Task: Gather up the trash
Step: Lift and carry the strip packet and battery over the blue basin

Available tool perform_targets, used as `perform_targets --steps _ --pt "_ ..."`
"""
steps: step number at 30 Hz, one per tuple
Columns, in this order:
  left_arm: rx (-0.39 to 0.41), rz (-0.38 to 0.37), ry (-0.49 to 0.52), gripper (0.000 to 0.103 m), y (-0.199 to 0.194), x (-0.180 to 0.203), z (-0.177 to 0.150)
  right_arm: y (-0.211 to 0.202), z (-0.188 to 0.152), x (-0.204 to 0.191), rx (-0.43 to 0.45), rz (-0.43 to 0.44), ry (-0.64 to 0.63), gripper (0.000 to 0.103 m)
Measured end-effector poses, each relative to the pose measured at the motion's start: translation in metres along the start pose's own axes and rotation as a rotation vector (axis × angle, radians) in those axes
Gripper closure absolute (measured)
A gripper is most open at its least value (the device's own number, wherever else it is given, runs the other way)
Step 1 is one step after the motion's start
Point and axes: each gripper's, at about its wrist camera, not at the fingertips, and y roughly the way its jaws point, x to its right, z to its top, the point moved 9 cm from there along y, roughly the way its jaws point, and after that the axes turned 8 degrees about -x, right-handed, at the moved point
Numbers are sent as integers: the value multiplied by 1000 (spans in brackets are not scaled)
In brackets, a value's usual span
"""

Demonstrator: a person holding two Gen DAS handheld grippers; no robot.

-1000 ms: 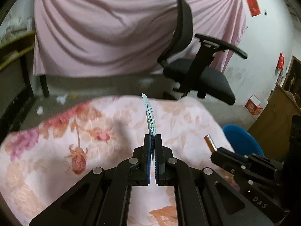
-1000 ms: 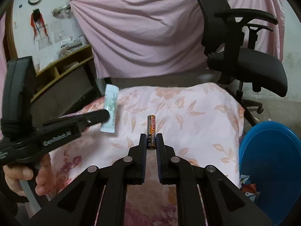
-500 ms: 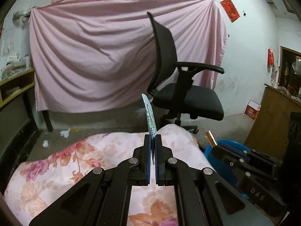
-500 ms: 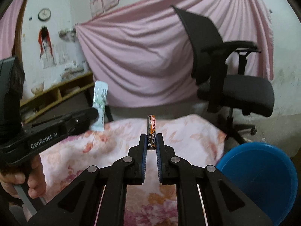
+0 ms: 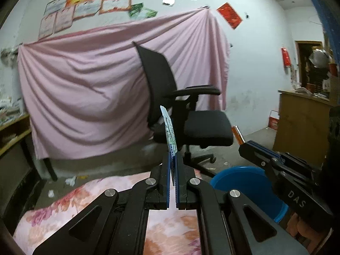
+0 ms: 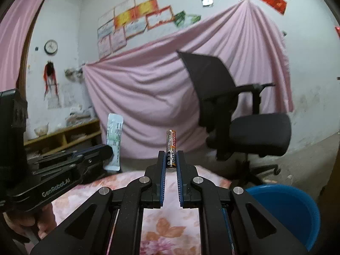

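The left gripper [image 5: 172,156] is clamped on a flat sachet [image 5: 169,130], its long axis standing upright, tilted slightly left. The right gripper [image 6: 170,155] pinches a battery [image 6: 171,148] upright, sticking out above the fingertips. Both are held above the floral cloth's [image 6: 170,218] far edge, beside a blue bin [image 6: 293,208].

Open air ahead of both jaws. Below them, only flowered counter [image 6: 170,218]. Blue bin [image 6: 297,210] low right, unblocked. Office chair [image 6: 244,127] well beyond, past the counter's far edge.
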Motion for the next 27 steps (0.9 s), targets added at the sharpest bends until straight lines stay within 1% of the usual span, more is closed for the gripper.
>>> perform_targets --steps 5,12,17,22,27 --pt "25 -33 53 101 -1 32 5 -20 5 28 39 -47 29 95" --pt "10 -90 92 101 11 74 5 -43 4 67 44 -119 63 95" --pt "-28 -137 96 101 24 103 1 -52 -2 90 24 -160 90 95" --pt "-68 -173 91 101 41 124 -3 -54 -12 110 -17 -192 119 95" --pt "-104 -205 79 101 51 129 -11 -53 -22 126 -65 -216 138 95"
